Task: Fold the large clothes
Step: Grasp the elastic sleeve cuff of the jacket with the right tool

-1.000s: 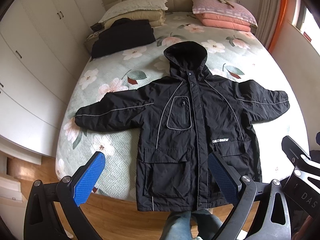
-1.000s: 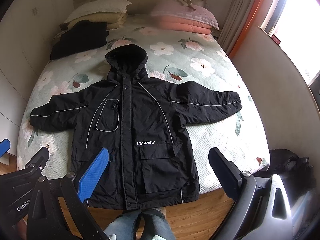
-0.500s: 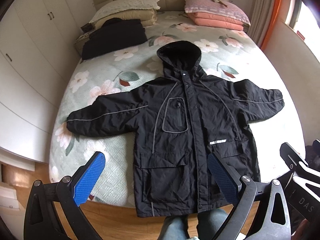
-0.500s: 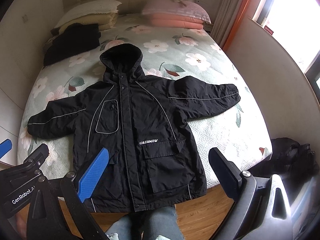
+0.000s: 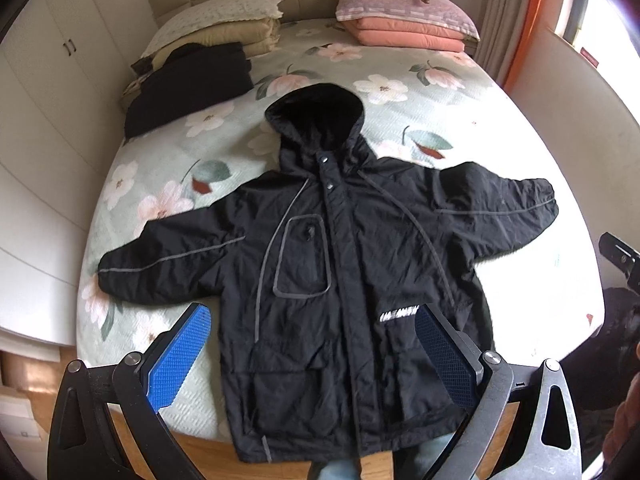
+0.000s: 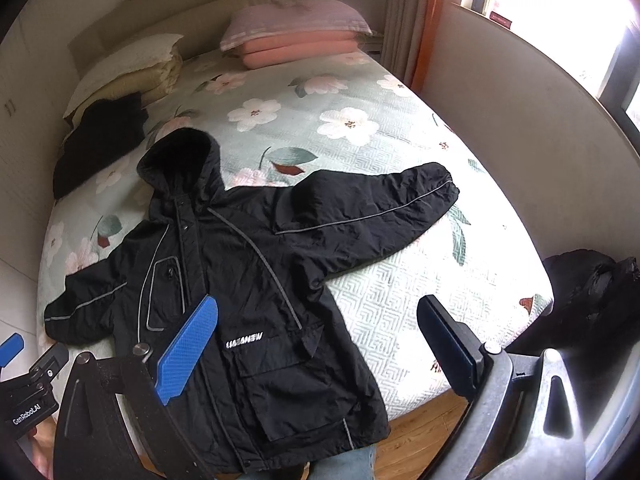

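Jacket [image 5: 344, 264] lies flat, sleeves spread, hem overhanging the bed's [image 5: 460, 92] foot edge; left gripper [image 5: 310, 354] gapes wide above it. From the right wrist, right gripper [image 6: 320, 344] equally wide; bare quilt beyond the sleeve.

From my remote feed: the jacket [image 5: 344, 264] lies spread flat on the bed [image 5: 400, 92], hood toward the headboard, hem hanging over the foot edge. Behind it, pillows [image 5: 404, 20] line the head; a folded garment [image 5: 188, 80] sits at the bed's far left. Both tools hover near the hem.
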Demonstrator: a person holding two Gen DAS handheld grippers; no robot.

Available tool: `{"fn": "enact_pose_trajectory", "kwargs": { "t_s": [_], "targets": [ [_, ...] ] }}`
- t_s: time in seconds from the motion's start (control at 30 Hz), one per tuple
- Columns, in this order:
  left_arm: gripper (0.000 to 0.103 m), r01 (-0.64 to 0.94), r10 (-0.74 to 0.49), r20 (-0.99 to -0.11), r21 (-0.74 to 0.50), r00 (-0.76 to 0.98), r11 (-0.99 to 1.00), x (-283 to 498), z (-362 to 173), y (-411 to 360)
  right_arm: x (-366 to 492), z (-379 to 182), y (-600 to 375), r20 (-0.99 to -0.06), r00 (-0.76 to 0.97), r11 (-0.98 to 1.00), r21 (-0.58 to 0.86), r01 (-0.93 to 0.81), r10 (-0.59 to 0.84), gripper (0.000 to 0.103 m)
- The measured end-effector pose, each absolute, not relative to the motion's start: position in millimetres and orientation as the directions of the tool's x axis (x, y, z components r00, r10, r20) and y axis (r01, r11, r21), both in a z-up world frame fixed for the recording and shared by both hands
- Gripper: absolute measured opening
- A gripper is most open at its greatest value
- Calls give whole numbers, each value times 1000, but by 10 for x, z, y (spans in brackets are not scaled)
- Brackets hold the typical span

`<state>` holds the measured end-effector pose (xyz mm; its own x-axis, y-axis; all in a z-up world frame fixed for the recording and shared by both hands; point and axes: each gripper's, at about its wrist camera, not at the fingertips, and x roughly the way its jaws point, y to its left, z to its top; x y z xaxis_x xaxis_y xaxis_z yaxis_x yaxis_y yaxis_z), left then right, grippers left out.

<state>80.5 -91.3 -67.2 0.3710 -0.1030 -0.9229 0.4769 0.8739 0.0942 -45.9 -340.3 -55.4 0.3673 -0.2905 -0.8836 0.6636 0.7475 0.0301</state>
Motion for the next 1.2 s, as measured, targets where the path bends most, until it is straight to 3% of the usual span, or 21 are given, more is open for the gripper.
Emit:
{"fn": "enact_pose_trajectory", "kwargs": {
  "t_s": [0.27, 0.43, 0.63, 0.8, 1.03, 1.13, 1.17, 1.2],
  "targets": [
    [102, 489, -156, -910, 57, 385, 870, 1176, -1107, -2249, -405, -1097, -5249, -876, 385, 670, 102, 736, -290, 99],
    [102, 501, -181, -905, 40, 384, 865, 1338, -1661, -3033, -344, -1758, -6291, -891, 359, 615, 122, 779, -278, 98],
    [102, 501, -178, -916, 29, 360, 865, 1457, -2419, -3727, -328, -2810, -7311, -903, 346, 537, 166, 827, -255, 82],
    [102, 526, -148, -918, 75, 369, 847, 1436, -2947, -4109, -366, -3627, -7746, -922, 353, 484, 240, 841, -157, 67],
    [102, 553, -127, -927, 97, 352, 827, 1408, -3367, -4356, -446, -4243, -8055, -892, 452, 365, 416, 833, -18, 66],
    [102, 561, -122, -926, 107, 356, 821, 1404, -3467, -4426, -415, -4294, -8037, -880, 474, 361, 434, 826, -26, 66],
    [102, 561, -120, -926, 111, 359, 820, 1415, -3490, -4452, -393, -4280, -8022, -881, 471, 377, 426, 823, -33, 63],
    [102, 562, -120, -926, 112, 358, 819, 1430, -3517, -4485, -368, -4264, -8005, -874, 484, 395, 436, 809, -27, 46]
  ]
}}
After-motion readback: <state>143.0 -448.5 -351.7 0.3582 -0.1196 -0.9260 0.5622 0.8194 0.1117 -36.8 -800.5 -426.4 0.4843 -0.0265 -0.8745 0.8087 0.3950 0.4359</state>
